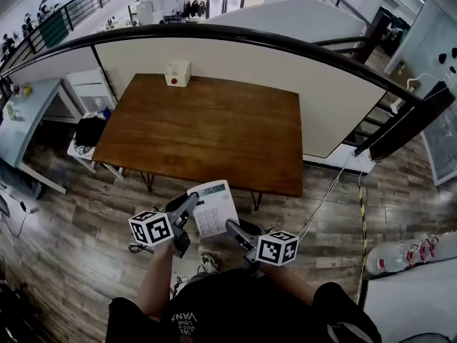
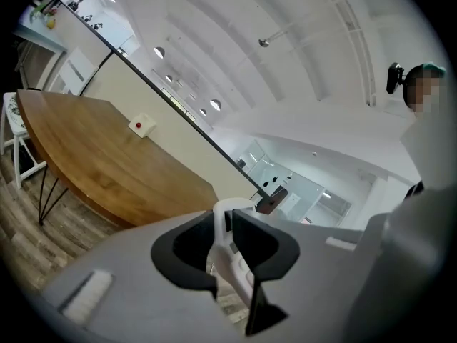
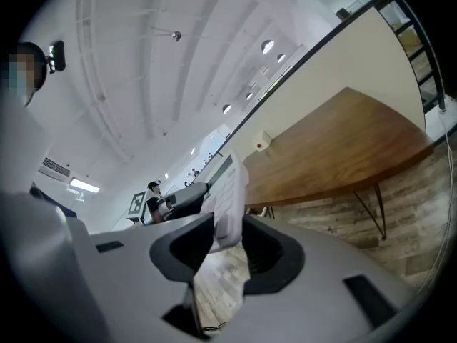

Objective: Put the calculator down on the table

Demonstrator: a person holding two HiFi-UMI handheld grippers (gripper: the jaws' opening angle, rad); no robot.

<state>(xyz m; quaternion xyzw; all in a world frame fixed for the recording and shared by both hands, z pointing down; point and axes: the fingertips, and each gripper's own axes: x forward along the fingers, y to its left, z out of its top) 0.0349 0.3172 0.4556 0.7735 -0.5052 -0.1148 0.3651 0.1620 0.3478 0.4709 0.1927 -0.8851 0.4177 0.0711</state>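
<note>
A white calculator [image 1: 213, 207] with a dark display hangs in the air over the wood floor, just short of the near edge of the brown wooden table [image 1: 207, 127]. My left gripper [image 1: 190, 204] is shut on its left edge, and my right gripper [image 1: 230, 226] is shut on its lower right corner. In the left gripper view the calculator [image 2: 230, 259] stands edge-on between the jaws of the left gripper [image 2: 227, 224]. In the right gripper view the calculator [image 3: 228, 191] tilts up between the jaws of the right gripper [image 3: 227, 229], and the table [image 3: 335, 148] lies ahead.
A small white box with a red button [image 1: 177, 73] sits at the table's far edge. A curved dark railing [image 1: 285, 45] and a cream panel run behind the table. A stool with a black bag [image 1: 89, 131] stands at its left. A cable [image 1: 325, 195] trails on the floor to the right.
</note>
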